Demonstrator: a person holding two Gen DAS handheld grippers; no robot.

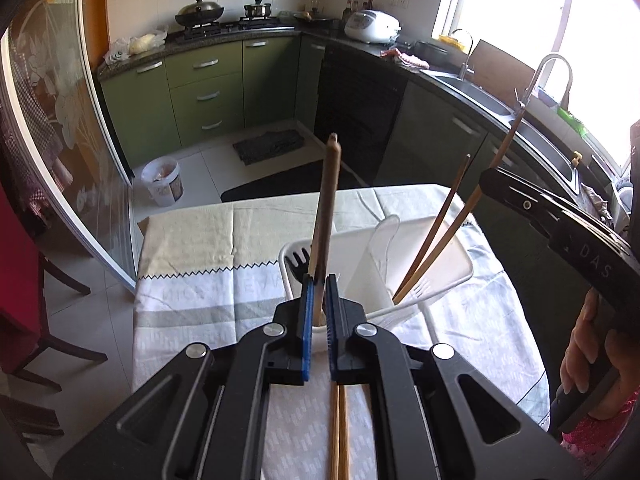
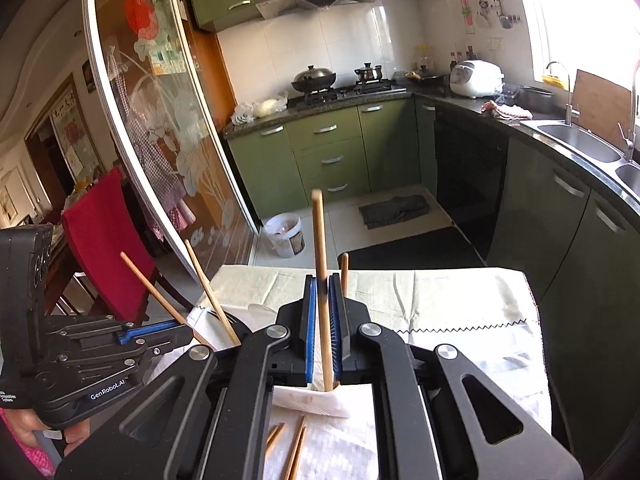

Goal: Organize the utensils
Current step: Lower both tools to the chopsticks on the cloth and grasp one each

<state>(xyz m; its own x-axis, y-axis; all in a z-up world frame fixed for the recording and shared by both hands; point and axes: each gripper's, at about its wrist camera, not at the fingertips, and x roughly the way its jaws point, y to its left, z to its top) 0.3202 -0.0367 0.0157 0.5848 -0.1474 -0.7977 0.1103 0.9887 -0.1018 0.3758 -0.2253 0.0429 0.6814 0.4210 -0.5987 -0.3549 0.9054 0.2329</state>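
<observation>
Left gripper (image 1: 318,300) pinches a dark-tipped wooden chopstick (image 1: 326,208) upright, directly above the white plastic utensil holder (image 1: 452,256) just below its jaws. Right gripper (image 2: 325,320) clamps a light bamboo chopstick (image 2: 320,248) — also vertical, holder down-left — left hand nearer.

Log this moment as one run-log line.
left gripper: shut on chopstick | right gripper: shut on light chopstick | white holder: two chopsticks, black fork | table: loose chopsticks
</observation>
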